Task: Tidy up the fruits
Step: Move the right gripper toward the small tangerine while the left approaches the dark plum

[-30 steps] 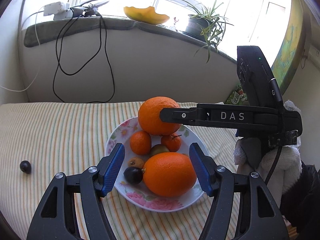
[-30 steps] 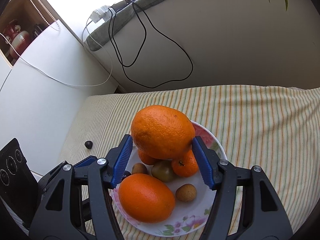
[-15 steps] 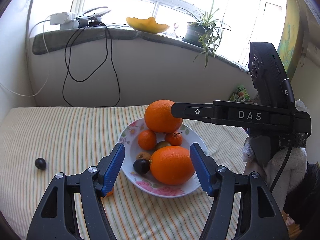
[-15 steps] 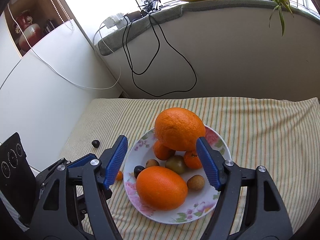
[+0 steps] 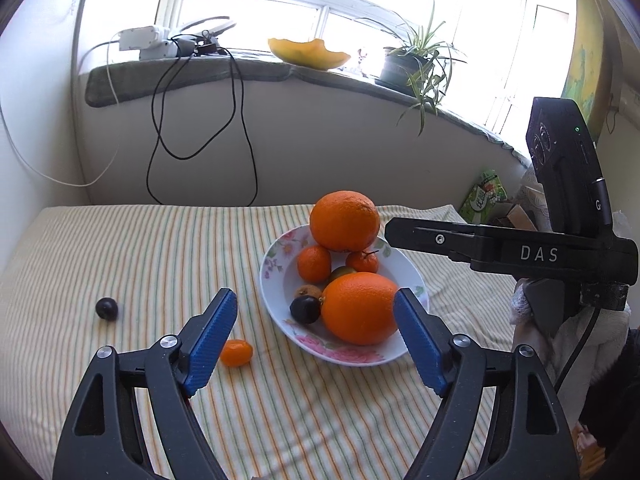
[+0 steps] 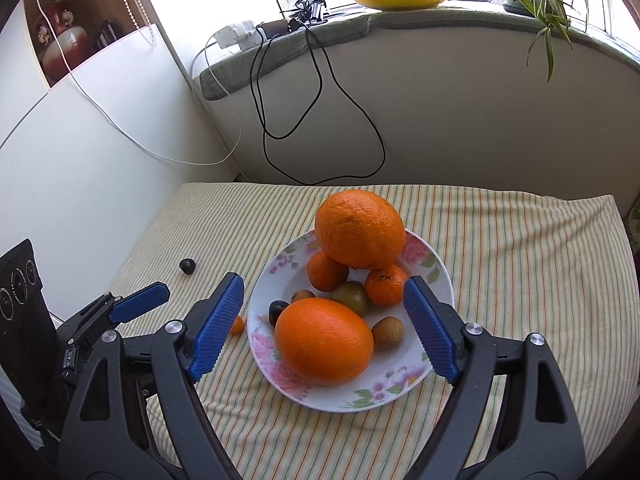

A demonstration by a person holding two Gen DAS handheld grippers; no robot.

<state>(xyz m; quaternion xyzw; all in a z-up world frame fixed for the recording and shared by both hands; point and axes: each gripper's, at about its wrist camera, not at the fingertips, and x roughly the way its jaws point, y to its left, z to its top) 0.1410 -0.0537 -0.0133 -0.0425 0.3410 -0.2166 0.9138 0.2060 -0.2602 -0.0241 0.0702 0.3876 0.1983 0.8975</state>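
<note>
On the striped yellow-green cloth (image 6: pixel 500 248), a white floral-rimmed plate (image 6: pixel 436 292) is seen heaped with fruit. Two large dimpled oranges are counted: one (image 6: pixel 360 228) perched at the far side atop two small mandarins (image 6: pixel 326 270), the other (image 6: pixel 324 340) lying at the near edge. One green-brown fruit (image 6: pixel 352 296), two small brown fruits (image 6: pixel 388 332) and one dark plum (image 6: pixel 277 310) are also held in the plate. Off the plate to the left, one small orange kumquat (image 5: pixel 237 352) and one dark plum (image 5: pixel 106 308) lie on the cloth. The left tool (image 5: pixel 312 340) and the right tool (image 6: pixel 324 322) are both held spread apart, nothing gripped.
</note>
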